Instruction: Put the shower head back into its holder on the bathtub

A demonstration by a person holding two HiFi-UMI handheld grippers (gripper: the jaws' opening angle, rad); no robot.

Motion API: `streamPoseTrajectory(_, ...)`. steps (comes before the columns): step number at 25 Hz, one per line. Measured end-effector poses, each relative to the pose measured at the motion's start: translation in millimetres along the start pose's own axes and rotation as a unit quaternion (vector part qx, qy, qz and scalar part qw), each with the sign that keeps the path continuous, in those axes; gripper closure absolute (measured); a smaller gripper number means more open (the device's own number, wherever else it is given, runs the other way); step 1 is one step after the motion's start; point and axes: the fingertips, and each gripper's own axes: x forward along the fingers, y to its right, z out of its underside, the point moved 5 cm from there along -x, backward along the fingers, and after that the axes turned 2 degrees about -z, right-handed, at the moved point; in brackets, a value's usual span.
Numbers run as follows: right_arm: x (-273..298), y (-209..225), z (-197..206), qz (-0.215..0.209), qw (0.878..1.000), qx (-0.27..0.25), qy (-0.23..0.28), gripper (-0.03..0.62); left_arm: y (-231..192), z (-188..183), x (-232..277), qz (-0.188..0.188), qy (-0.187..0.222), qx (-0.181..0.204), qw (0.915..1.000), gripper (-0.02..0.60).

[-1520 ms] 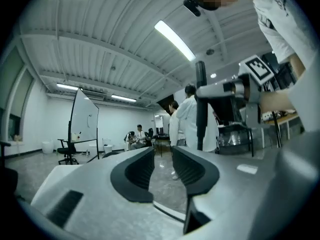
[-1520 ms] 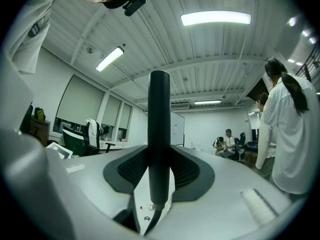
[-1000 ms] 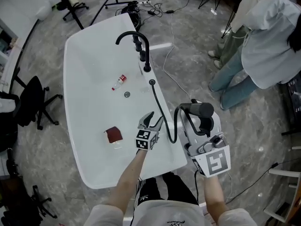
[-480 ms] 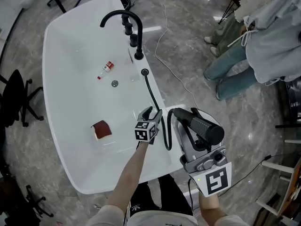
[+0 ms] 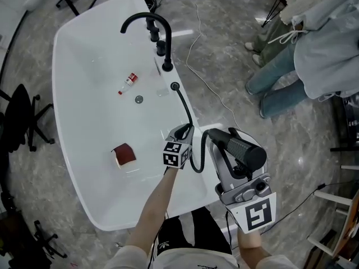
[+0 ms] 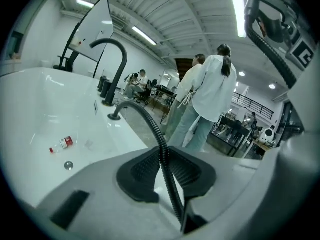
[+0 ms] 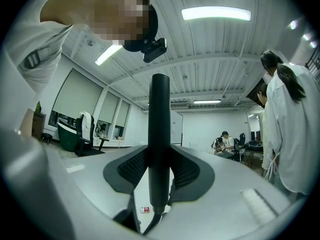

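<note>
The black shower head (image 5: 242, 148) is a thick cylinder, and my right gripper (image 5: 227, 143) is shut on it to the right of the white bathtub's rim (image 5: 185, 102). In the right gripper view it stands upright between the pads (image 7: 185, 171) of that gripper (image 7: 159, 173). Its ribbed black hose (image 5: 183, 106) leaves a fitting (image 5: 174, 86) on the rim and loops back to the shower head. My left gripper (image 5: 184, 131) is closing on the hose (image 6: 161, 139) above the rim, and its pads (image 6: 145, 170) touch it on both sides. The black faucet (image 5: 147, 22) and its posts (image 5: 167, 66) stand further along the rim.
Inside the tub lie a small red-capped bottle (image 5: 128, 82), a drain (image 5: 138, 99) and a dark red object (image 5: 123, 154). Two people (image 5: 314, 49) stand on the marble floor at the right. A white cable (image 5: 196, 49) trails beside the tub. A black office chair (image 5: 25, 116) stands at the left.
My left gripper has dropped a little toward the rim, and its jaws have gone from wide apart to closed round the hose. The right gripper still holds the shower head, slightly lower.
</note>
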Motion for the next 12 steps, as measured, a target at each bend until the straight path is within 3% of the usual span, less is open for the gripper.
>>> streamPoseTrajectory(5,9,-4,-10,-0.001,1.0,-0.001,0.009,0.453,-33,-61,-12,-0.032,0.049,0.032,0.9978,0.523)
streamPoseTrajectory(7,10,-4,-14,0.003,1.0,-0.005,0.012,0.453,-46,-81,-18,-0.038,0.05,0.04,0.9972,0.523)
streamPoseTrajectory(12,14,5,-22,0.008,1.0,-0.003,0.015,0.453,-52,-54,-26,0.006,-0.077,-0.009,0.997,0.523)
